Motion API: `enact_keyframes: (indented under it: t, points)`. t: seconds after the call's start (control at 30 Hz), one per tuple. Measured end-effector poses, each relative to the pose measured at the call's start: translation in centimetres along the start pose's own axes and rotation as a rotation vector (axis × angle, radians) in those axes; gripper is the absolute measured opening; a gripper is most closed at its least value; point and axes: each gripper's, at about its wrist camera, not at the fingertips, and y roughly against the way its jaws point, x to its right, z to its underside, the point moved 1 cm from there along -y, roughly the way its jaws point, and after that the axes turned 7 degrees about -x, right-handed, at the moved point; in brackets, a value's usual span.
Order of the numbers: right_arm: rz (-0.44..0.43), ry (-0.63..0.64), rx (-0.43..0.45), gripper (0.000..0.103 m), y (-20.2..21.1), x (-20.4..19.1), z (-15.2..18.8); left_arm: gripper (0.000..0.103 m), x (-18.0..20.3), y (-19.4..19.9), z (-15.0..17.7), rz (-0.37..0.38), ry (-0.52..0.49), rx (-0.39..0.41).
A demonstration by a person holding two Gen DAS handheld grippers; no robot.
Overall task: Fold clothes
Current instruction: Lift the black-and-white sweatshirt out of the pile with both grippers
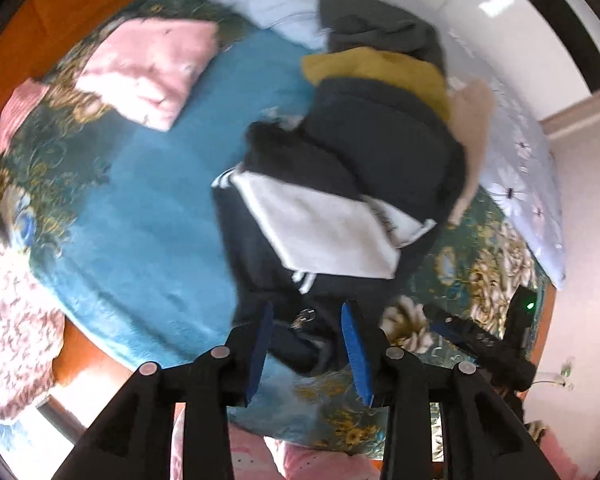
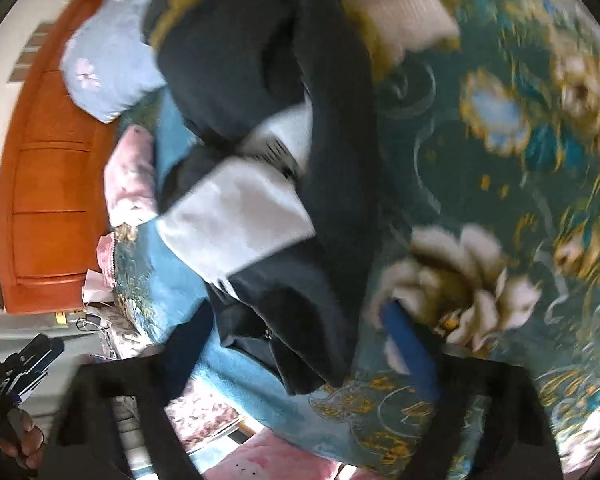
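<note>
A dark navy jacket with white panels [image 1: 320, 224] [image 2: 236, 216] lies crumpled on the blue blanket [image 1: 148, 208], its zip pull near the lower hem. My left gripper [image 1: 307, 308] hangs open just above that hem, blue pads on either side of the cloth and not pressing it. In the right wrist view, which is blurred, my right gripper [image 2: 296, 306] is open too; the jacket's lower edge lies between its fingers, with a strip of blanket showing beside the right pad [image 2: 408, 344]. Behind the jacket lie yellow [image 1: 380, 68], grey [image 1: 380, 24] and beige [image 1: 474, 120] clothes.
A folded pink garment [image 1: 148, 68] rests at the far left of the blanket. The blanket's floral border [image 2: 500, 120] spreads to the right. A pale blue pillow [image 2: 108, 68] and an orange wooden headboard [image 2: 48, 160] stand behind. A hand [image 2: 20, 436] holds the left gripper at the lower left.
</note>
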Motion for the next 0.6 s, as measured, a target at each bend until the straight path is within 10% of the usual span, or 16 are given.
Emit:
enact_keyframes:
  t: [0.13, 0.2, 0.3, 0.43, 0.5, 0.6]
  points:
    - [0.027, 0.064, -0.094, 0.058, -4.5, -0.5, 1.4, 0.040, -2.5, -1.3, -0.7, -0.051, 0.028, -0.055]
    - [0.041, 0.111, -0.142, 0.033, -6.7, -1.0, 2.1, 0.040, -3.6, -1.9, -1.4, -0.059, 0.041, -0.082]
    - [0.080, 0.201, -0.176, 0.022, -8.7, -3.0, 3.0, 0.040, -5.0, -2.6, -2.3, -0.066, 0.065, -0.110]
    - [0.157, 0.324, -0.199, 0.029, -10.8, -6.3, 3.4, 0.040, -6.9, -3.3, -3.1, -0.055, 0.112, -0.138]
    - [0.261, 0.364, -0.181, 0.063, -12.0, -7.3, 3.1, 0.040, -7.4, -3.4, -3.2, -0.057, 0.128, -0.153]
    - [0.374, 0.381, -0.175, 0.064, -13.8, -7.6, 2.6, 0.040, -8.1, -3.3, -2.9, -0.067, 0.135, -0.162]
